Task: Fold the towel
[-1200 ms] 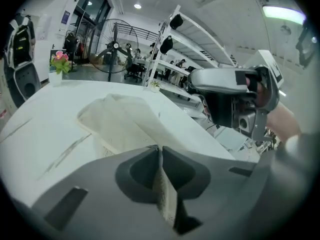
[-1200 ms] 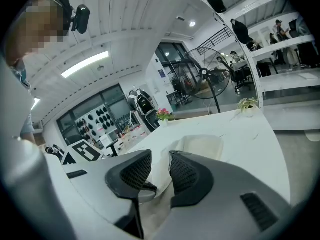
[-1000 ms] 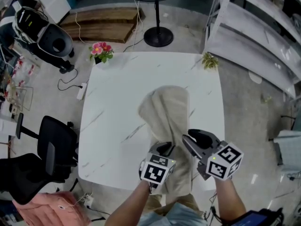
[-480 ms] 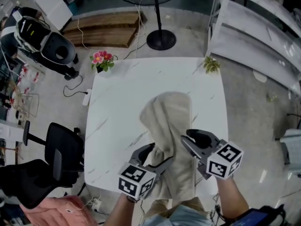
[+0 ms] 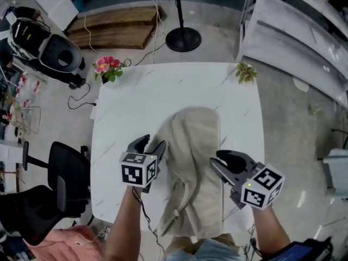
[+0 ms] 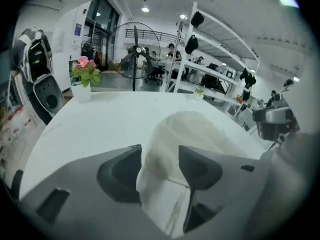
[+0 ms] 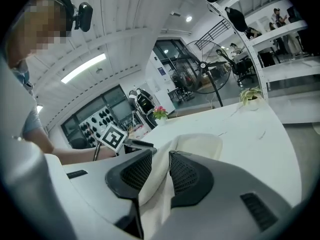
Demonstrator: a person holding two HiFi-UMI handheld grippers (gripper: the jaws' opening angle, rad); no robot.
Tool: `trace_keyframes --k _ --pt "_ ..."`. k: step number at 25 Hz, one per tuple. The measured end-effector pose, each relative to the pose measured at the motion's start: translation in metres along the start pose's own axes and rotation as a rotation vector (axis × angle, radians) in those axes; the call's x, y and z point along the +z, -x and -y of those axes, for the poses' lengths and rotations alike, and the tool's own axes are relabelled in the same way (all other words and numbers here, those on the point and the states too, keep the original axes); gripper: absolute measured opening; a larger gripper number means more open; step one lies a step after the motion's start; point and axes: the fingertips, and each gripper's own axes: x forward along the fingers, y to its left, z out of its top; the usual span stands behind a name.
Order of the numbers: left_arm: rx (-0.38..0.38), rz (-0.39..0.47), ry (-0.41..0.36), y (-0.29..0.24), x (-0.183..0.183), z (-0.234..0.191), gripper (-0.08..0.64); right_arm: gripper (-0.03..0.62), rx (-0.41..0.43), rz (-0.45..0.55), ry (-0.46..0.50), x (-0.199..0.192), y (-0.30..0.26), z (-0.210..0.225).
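Note:
A beige towel (image 5: 193,145) lies folded lengthwise on the white table (image 5: 136,102), its near end hanging over the front edge. My left gripper (image 5: 151,143) is at the towel's left edge. In the left gripper view the towel (image 6: 190,129) runs between the jaws of this gripper (image 6: 160,154), which have just been closing; I see no firm pinch. My right gripper (image 5: 216,159) is at the towel's right edge. In the right gripper view its meshed pads (image 7: 160,159) are shut on a fold of the towel (image 7: 197,141).
A pot of pink flowers (image 5: 107,68) stands at the table's far left corner and a small green plant (image 5: 246,72) at the far right. A fan base (image 5: 182,38) stands beyond, a black chair (image 5: 60,178) to the left and white shelving (image 5: 304,42) to the right.
My left gripper let go of the towel's near end, opened, and swung left and farther up the table to the towel's left edge. The right gripper has stayed put.

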Motion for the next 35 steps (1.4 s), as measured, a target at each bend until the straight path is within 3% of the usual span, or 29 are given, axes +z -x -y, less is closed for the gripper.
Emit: trace_keyframes --k 4,8,13,17,21,29,35 --pt "0.014 -0.088 -0.052 -0.015 -0.006 -0.008 0.236 0.121 -0.010 0.007 -0.011 0.004 0.002 0.012" --pt "0.035 -0.125 -0.100 -0.019 -0.004 -0.017 0.123 0.121 -0.034 -0.006 0.011 0.005 0.000 0.026" --pt "0.011 -0.164 -0.190 -0.025 0.001 -0.020 0.059 0.123 -0.106 -0.031 0.118 0.019 -0.011 0.057" --pt "-0.009 -0.176 -0.232 -0.027 0.003 -0.024 0.048 0.126 -0.178 -0.069 0.197 0.032 -0.027 0.095" --pt "-0.025 -0.173 -0.274 -0.030 0.010 -0.034 0.048 0.124 -0.233 -0.102 0.217 0.043 -0.045 0.131" --pt "-0.071 -0.173 -0.346 -0.034 0.013 -0.033 0.048 0.137 -0.249 -0.269 0.301 0.023 -0.072 0.149" --pt "-0.051 -0.196 -0.488 -0.040 0.017 -0.049 0.048 0.144 -0.322 -0.375 0.369 0.005 -0.079 0.167"
